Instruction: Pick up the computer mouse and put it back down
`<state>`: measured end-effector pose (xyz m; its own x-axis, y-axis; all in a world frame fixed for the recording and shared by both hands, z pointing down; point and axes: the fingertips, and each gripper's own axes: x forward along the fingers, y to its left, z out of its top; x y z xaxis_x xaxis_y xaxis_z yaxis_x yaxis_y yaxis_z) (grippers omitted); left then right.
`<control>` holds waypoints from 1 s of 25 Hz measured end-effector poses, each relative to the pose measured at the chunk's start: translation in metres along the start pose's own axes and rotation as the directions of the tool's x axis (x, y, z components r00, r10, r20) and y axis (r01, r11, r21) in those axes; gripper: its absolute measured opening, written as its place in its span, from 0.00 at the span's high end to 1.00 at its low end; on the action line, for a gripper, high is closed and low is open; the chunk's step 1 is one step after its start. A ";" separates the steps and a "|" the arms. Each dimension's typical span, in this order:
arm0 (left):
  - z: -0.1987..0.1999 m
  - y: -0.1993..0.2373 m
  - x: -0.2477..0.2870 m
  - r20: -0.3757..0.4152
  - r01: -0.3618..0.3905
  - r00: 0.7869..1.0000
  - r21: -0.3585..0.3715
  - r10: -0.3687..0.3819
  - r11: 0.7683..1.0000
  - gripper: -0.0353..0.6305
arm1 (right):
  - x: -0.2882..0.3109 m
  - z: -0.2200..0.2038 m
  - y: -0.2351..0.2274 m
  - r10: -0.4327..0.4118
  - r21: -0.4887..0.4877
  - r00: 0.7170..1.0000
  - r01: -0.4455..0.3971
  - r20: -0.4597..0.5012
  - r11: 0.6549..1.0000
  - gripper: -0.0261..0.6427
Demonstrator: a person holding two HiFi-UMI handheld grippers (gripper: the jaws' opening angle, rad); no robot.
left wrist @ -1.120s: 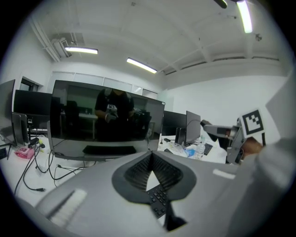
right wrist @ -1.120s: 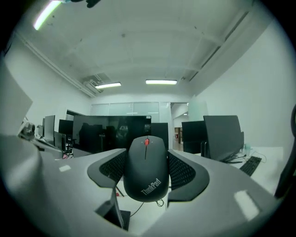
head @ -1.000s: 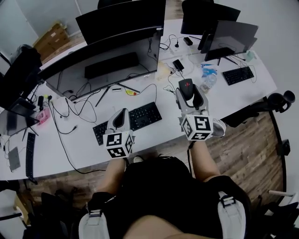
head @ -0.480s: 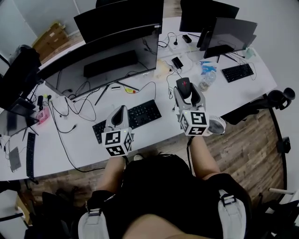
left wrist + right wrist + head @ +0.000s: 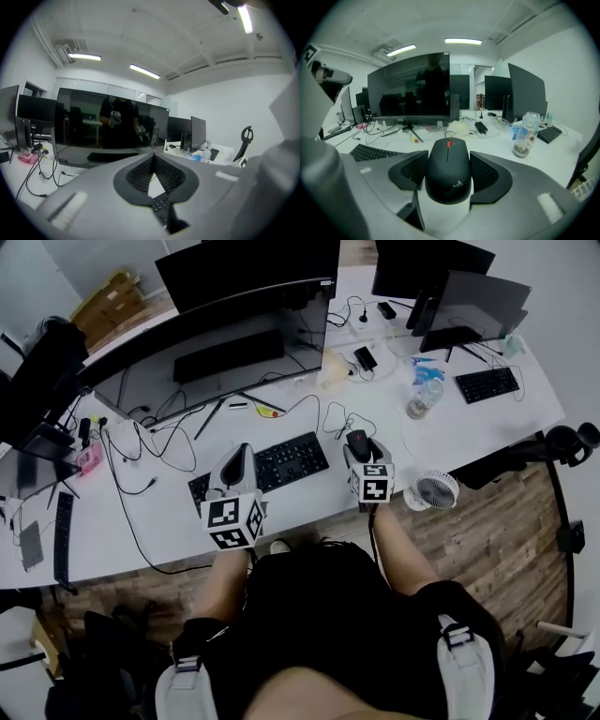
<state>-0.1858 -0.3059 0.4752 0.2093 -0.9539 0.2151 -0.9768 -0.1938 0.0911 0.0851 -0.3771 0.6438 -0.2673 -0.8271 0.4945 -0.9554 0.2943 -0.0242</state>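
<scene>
A black computer mouse (image 5: 448, 174) with a red scroll wheel sits between the pads of my right gripper (image 5: 448, 155), which is shut on its two sides. In the head view the mouse (image 5: 355, 437) and right gripper (image 5: 361, 448) are low over the white desk (image 5: 309, 502), just right of the black keyboard (image 5: 272, 468). Whether the mouse touches the desk I cannot tell. My left gripper (image 5: 241, 457) hangs over the keyboard's left half. Its pads (image 5: 140, 171) meet at the tips, shut on nothing.
A wide monitor (image 5: 216, 348) stands behind the keyboard with loose cables (image 5: 159, 451) in front of it. A water bottle (image 5: 419, 401) and a small white fan (image 5: 433, 491) are right of the mouse. A second keyboard (image 5: 487, 383) lies far right.
My right gripper has come down toward the desk with the mouse held in it, ending beside the keyboard. The left gripper has hardly moved.
</scene>
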 end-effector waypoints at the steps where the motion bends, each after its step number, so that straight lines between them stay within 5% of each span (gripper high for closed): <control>1: 0.001 0.001 0.000 0.004 -0.004 1.000 0.000 0.004 1.000 0.87 | 0.005 -0.015 -0.001 -0.004 -0.005 0.999 0.004 -0.034 1.000 0.56; 11: 0.001 0.007 -0.004 0.013 -0.028 1.000 0.005 0.028 1.000 0.87 | 0.031 -0.138 -0.004 -0.005 -0.019 0.938 -0.002 -0.346 1.000 0.56; 25: 0.000 0.003 -0.005 0.009 -0.023 1.000 0.009 0.023 1.000 0.87 | 0.071 -0.111 -0.001 0.054 -0.019 0.945 -0.063 -0.322 0.998 0.56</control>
<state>-0.1902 -0.3019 0.4741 0.1868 -0.9600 0.2085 -0.9817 -0.1742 0.0773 0.0813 -0.3828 0.7757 -0.2632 -0.6115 0.7462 -0.9343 0.3545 -0.0391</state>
